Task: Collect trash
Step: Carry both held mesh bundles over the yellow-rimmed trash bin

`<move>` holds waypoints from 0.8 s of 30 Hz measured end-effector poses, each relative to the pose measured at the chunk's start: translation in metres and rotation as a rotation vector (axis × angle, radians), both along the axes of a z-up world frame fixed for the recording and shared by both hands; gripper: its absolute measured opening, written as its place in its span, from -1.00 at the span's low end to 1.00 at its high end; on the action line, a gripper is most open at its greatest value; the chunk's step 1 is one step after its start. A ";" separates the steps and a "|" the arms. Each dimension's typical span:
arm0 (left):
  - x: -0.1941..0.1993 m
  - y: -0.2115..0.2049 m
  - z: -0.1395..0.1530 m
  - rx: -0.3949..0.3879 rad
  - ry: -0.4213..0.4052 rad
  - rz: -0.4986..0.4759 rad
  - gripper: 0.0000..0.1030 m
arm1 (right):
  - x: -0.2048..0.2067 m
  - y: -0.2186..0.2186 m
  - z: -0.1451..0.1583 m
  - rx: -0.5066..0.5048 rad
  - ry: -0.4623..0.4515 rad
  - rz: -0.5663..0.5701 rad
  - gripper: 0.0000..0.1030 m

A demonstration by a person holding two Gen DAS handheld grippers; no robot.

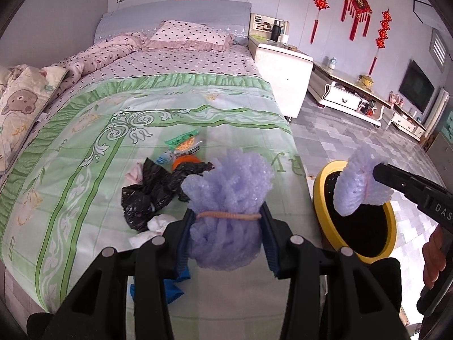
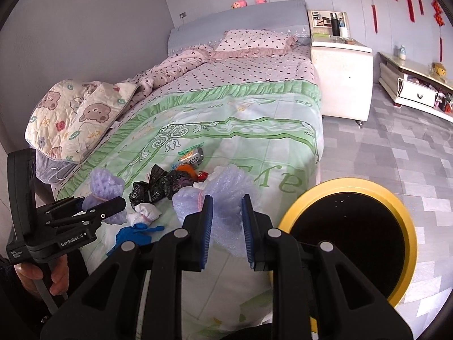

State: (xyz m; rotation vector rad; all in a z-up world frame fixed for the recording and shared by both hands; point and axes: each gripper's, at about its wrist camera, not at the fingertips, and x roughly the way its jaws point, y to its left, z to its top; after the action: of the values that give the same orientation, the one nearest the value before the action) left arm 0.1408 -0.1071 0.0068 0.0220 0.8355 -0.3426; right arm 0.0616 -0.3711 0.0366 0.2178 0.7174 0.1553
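My left gripper is shut on a purple foam net bundle tied with a pink rubber band, held above the bed; it also shows in the right wrist view. My right gripper is shut on a second purple foam net, held over the rim of the yellow bin. On the green bedspread lie a crumpled black plastic bag, snack wrappers, white tissue wads and a blue glove.
The yellow-rimmed bin with a black liner stands on the tiled floor at the bed's right edge. A white nightstand and a low TV cabinet stand further back. Pillows and a folded quilt lie at the bed's far side.
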 end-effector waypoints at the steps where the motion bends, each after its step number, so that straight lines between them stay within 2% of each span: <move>1: 0.002 -0.008 0.001 -0.002 0.000 -0.015 -0.21 | -0.002 -0.006 0.001 -0.002 -0.002 -0.011 -0.62; 10: 0.010 -0.065 0.006 -0.010 0.014 -0.141 -0.21 | -0.016 -0.060 0.000 -0.002 0.008 -0.124 -0.61; 24: 0.018 -0.136 -0.010 -0.017 0.071 -0.254 -0.21 | -0.038 -0.126 -0.014 0.007 0.036 -0.279 -0.60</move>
State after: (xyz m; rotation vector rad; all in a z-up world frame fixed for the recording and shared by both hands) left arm 0.1587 -0.2430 -0.0036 0.1010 0.9025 -0.5923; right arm 0.0238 -0.4969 0.0224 0.3254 0.7153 -0.1123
